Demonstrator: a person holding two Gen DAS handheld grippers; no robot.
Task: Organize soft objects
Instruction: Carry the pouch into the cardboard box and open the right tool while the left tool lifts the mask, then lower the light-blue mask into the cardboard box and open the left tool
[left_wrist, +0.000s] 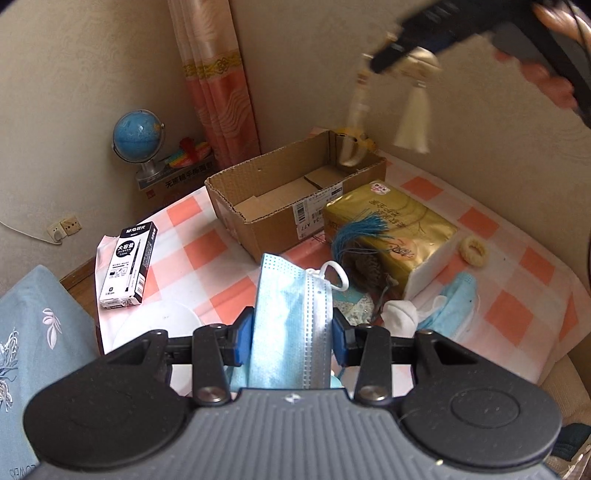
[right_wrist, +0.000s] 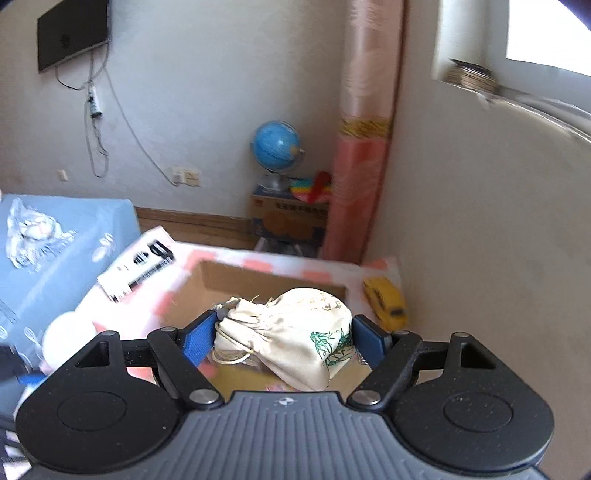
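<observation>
My left gripper (left_wrist: 291, 332) is shut on a folded blue face mask (left_wrist: 286, 295), held above the checked table. An open cardboard box (left_wrist: 291, 188) stands beyond it. My right gripper (right_wrist: 284, 332) is shut on a cream drawstring pouch (right_wrist: 295, 332) with a green bamboo print, held over that cardboard box (right_wrist: 236, 280). In the left wrist view the right gripper (left_wrist: 384, 59) shows blurred at the upper right, with the pouch's cream tassels (left_wrist: 412, 122) hanging above the box's far end. On the table lie a blue tassel (left_wrist: 358, 232), a second blue mask (left_wrist: 454, 299), a white sock (left_wrist: 400, 315) and a cream scrunchie (left_wrist: 472, 251).
A gold tissue pack (left_wrist: 391, 225) lies right of the box. A black-and-white pen box (left_wrist: 129, 266) sits at the table's left edge, a blue cushion (left_wrist: 33, 332) beside it. A globe (left_wrist: 138, 136) stands in the corner by the curtain. A yellow toy car (right_wrist: 386, 299) lies by the wall.
</observation>
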